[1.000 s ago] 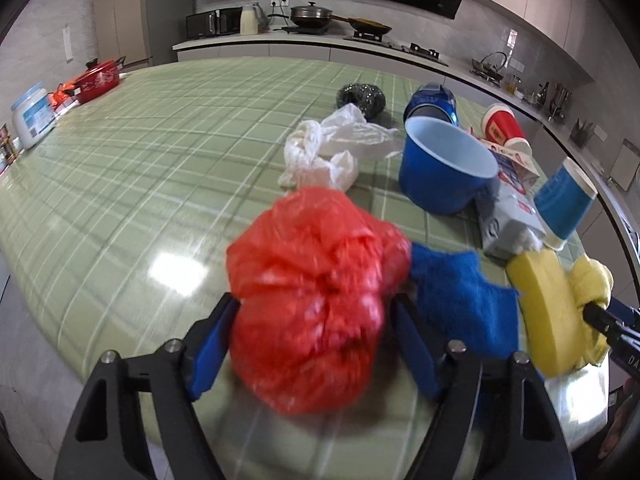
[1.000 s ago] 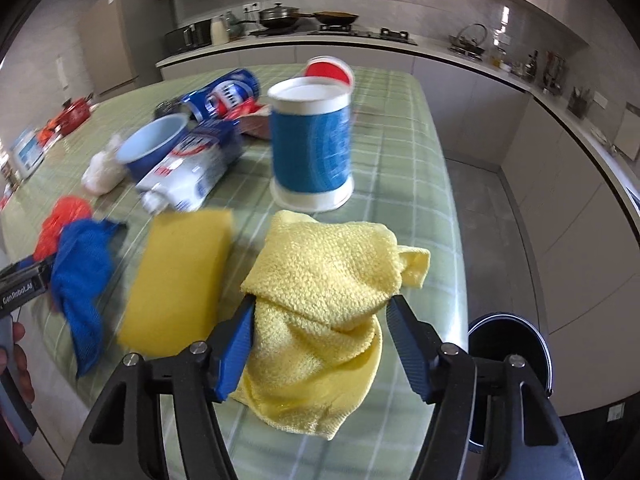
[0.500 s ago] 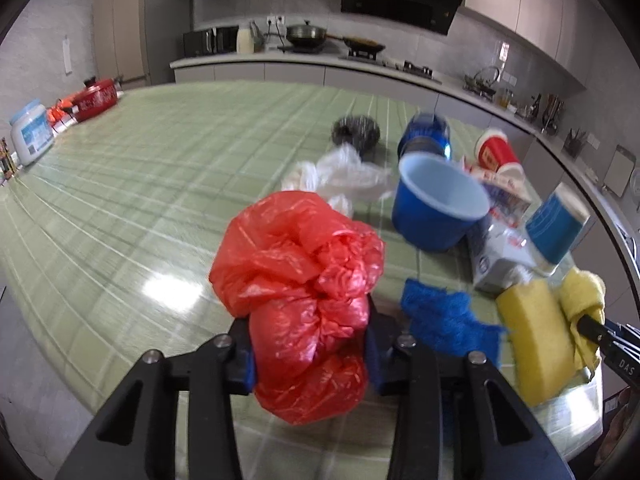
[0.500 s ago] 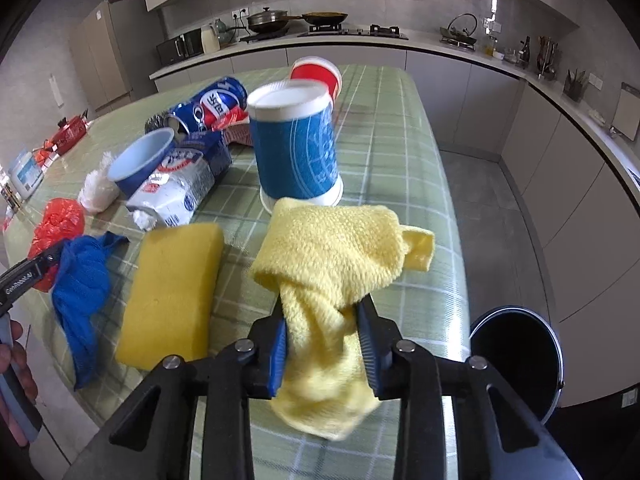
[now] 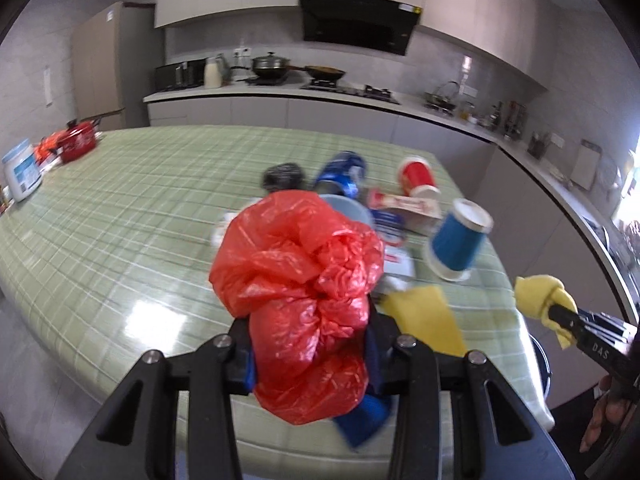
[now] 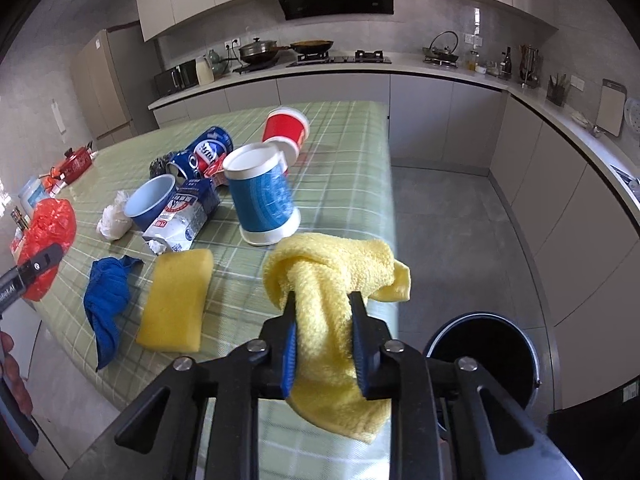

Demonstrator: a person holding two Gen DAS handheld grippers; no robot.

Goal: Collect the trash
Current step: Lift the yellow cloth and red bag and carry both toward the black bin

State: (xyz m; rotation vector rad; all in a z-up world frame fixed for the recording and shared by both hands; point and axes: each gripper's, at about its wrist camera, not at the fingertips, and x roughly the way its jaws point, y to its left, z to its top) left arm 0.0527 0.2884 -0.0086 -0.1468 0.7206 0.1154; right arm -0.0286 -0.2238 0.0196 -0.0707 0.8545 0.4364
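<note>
My left gripper is shut on a crumpled red plastic bag and holds it above the green checked table. My right gripper is shut on a yellow cloth, lifted off the table near its right edge. The red bag also shows at the far left of the right wrist view. The yellow cloth also shows at the right of the left wrist view. A black round bin stands open on the floor, below and right of the yellow cloth.
On the table lie a yellow sponge, a blue rag, an upturned blue cup, a blue bowl, a milk carton, a white bag, cans and a red cup.
Both grippers closed on their items, then lifted them off the table. The red bag and the yellow cloth now hang in the air, and the views have risen and tilted up.
</note>
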